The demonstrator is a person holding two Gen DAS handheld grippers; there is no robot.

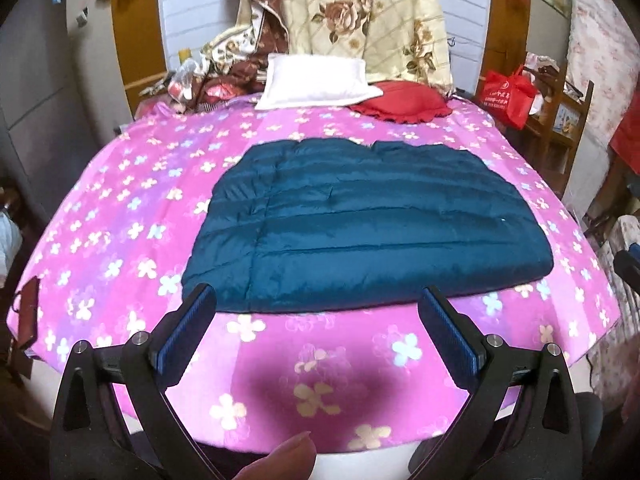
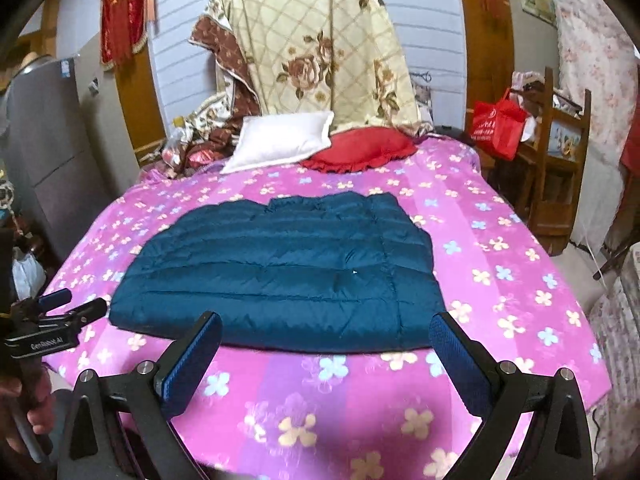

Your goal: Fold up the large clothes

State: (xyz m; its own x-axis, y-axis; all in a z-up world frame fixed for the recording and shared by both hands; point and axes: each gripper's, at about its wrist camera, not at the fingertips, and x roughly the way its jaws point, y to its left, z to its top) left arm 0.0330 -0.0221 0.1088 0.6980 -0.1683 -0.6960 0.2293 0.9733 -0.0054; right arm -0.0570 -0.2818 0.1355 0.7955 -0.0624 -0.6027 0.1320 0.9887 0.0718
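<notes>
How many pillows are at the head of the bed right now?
2: a white pillow left of a red frilled pillow, the white overlapping the red's edge. The piled floral quilt behind could hide more.

Soft even indoor light, strong fisheye bending, dark vignetted corners, slight blur at edges

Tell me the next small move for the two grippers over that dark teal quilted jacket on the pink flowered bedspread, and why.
Probably lower both grippers to the near hem of the dark teal quilted jacket and pinch it. The left gripper and right gripper are both open, empty and hovering just short of that hem. The jacket lies flat on the pink flowered bedspread, looking only partly folded.
</notes>
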